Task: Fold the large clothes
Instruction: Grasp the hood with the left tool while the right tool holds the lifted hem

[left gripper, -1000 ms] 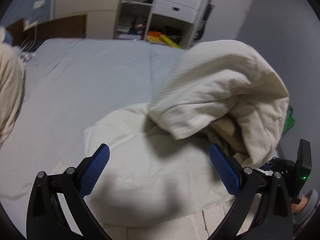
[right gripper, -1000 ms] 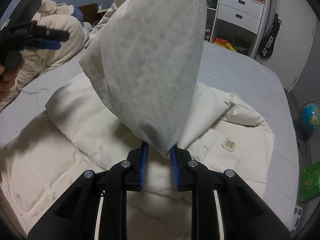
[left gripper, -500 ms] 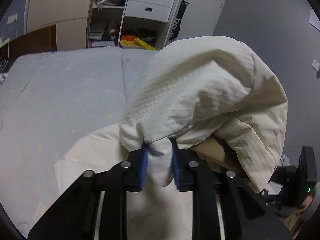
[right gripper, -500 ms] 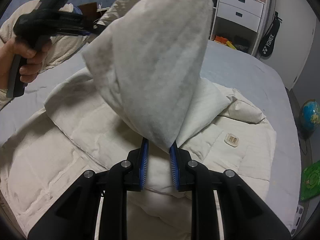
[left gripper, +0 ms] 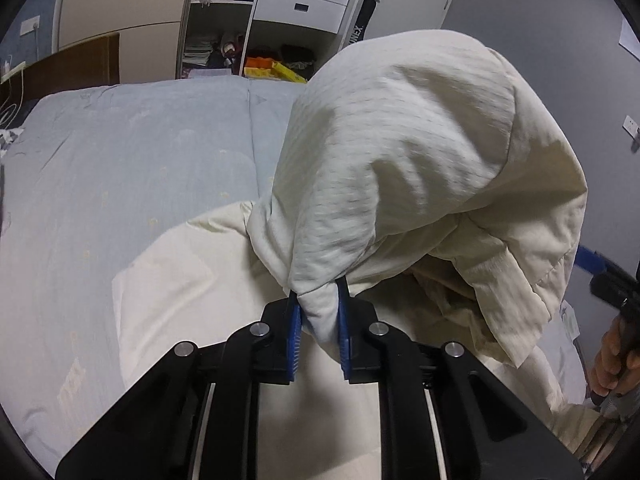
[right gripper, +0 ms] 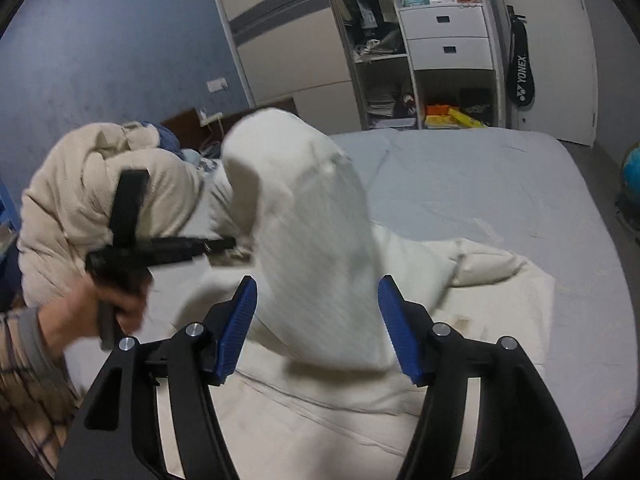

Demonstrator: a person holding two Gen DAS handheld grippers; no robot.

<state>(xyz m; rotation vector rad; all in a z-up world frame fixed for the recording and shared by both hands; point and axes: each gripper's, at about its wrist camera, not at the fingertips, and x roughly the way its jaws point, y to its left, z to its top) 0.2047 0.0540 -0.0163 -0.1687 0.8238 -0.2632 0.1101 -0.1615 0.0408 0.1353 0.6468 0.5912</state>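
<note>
A large cream quilted garment (left gripper: 400,140) lies on the bed, with one fold raised into a hump. My left gripper (left gripper: 318,296) has its blue pads pressing a corner of that fold, and its jaws are still closing on it. In the right wrist view the same left gripper (right gripper: 216,245) reaches into the hump from the left. My right gripper (right gripper: 318,284) stands wide with its jaws opening. The raised fold (right gripper: 304,220) hangs between its pads, and neither pad presses on it. Its blue pad (left gripper: 592,260) shows at the right edge of the left wrist view.
A grey-blue bed sheet (right gripper: 480,184) spreads beyond the garment. A heap of beige bedding (right gripper: 80,184) sits at the left. Behind the bed stand white drawers and shelves (right gripper: 448,32) and a hanging racket bag (right gripper: 520,76). A globe (right gripper: 634,168) is at the right.
My left gripper went from wide open to shut on a corner of the raised fold. My right gripper let go of the cloth, opened wide and rose.
</note>
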